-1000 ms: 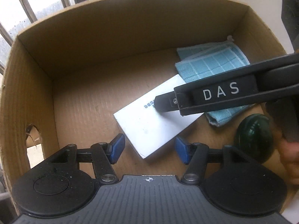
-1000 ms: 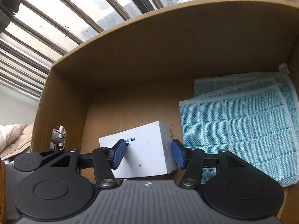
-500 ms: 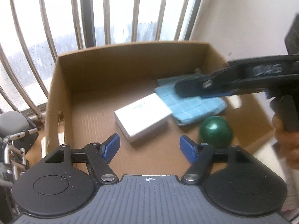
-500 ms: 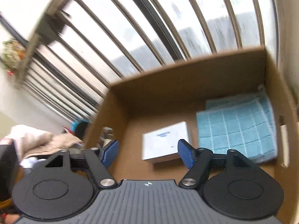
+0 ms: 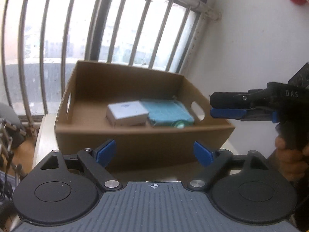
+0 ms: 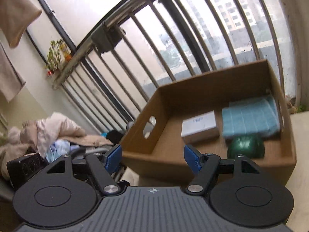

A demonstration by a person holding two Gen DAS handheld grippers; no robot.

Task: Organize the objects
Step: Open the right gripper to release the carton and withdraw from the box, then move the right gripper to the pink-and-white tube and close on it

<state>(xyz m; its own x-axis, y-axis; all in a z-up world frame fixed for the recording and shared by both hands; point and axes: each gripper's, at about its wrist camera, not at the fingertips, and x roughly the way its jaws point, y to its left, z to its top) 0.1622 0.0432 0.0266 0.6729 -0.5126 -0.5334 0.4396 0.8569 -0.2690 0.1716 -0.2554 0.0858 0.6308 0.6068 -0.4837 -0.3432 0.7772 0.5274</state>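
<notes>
- Cardboard box (image 5: 135,137): holds white box (image 5: 127,112), blue cloth (image 5: 167,111), green ball (image 6: 245,147).
- Left gripper (image 5: 154,152): jaws opening, empty, short of the box.
- Right gripper (image 6: 152,156): jaws apart, empty, outside the near rim.

The letters "DAS" stand in white on the black body of the right gripper (image 5: 227,105) — seen from the left wrist view. The white box (image 6: 199,126) in the cardboard box (image 6: 173,162), near its back wall, carries a small blue print on its top — too blurred to read.
</notes>
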